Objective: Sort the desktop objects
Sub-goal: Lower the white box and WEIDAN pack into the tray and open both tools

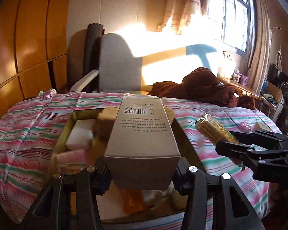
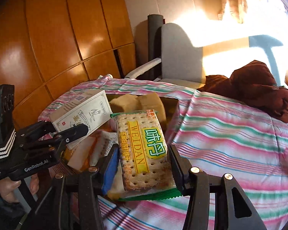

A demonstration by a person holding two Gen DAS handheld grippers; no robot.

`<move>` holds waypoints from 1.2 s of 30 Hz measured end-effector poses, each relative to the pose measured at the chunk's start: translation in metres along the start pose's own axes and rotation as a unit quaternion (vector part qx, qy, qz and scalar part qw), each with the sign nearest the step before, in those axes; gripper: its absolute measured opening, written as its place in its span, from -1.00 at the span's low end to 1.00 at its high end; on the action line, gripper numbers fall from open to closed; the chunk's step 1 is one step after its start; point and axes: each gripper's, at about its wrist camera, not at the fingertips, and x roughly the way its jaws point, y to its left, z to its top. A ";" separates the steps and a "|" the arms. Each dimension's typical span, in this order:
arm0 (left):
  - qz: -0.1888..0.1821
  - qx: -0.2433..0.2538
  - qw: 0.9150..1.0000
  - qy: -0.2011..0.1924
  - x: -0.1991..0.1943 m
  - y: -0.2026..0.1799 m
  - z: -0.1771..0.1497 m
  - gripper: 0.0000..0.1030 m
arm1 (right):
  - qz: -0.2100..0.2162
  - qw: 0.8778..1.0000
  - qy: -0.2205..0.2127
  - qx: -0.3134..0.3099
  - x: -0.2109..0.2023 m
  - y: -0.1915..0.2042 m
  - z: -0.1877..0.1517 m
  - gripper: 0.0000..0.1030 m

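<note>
Striped bedcover spreads under + around both claws, pink/green/white bands. Ahead of the left gripper, an open cardboard tray sits on the cover w/ white block, tan packet and pink pack inside.

Left gripper is clamped on a tall grey carton, barcode side up, held over the tray; fingers press its near end from both sides.

Right gripper is clamped on a cracker pack marked WEIDAN, green-edged wrapper; it's held just right of the tray, above the cover. From the left wrist cam the same pack pokes out to the right of the carton, apart from it.

Behind both claws, far off: brown blanket heap.

A person's fingers grip the left handle, low left of the right claw.
</note>
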 end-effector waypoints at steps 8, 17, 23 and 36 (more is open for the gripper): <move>0.052 -0.020 0.998 0.043 0.053 0.060 0.019 0.00 | 0.022 0.998 0.040 -0.032 0.077 0.045 0.047 0.00; 0.037 -0.050 0.996 0.068 0.076 0.086 0.014 0.26 | 0.005 0.994 0.104 -0.013 0.143 0.037 0.054 0.05; 0.051 -0.055 0.996 0.041 0.052 0.085 0.009 0.27 | 0.012 0.996 0.084 -0.001 0.130 0.027 0.048 0.05; 0.013 -0.048 0.998 0.030 0.014 0.042 -0.012 0.27 | 0.012 0.999 0.026 0.038 0.069 0.012 0.032 0.21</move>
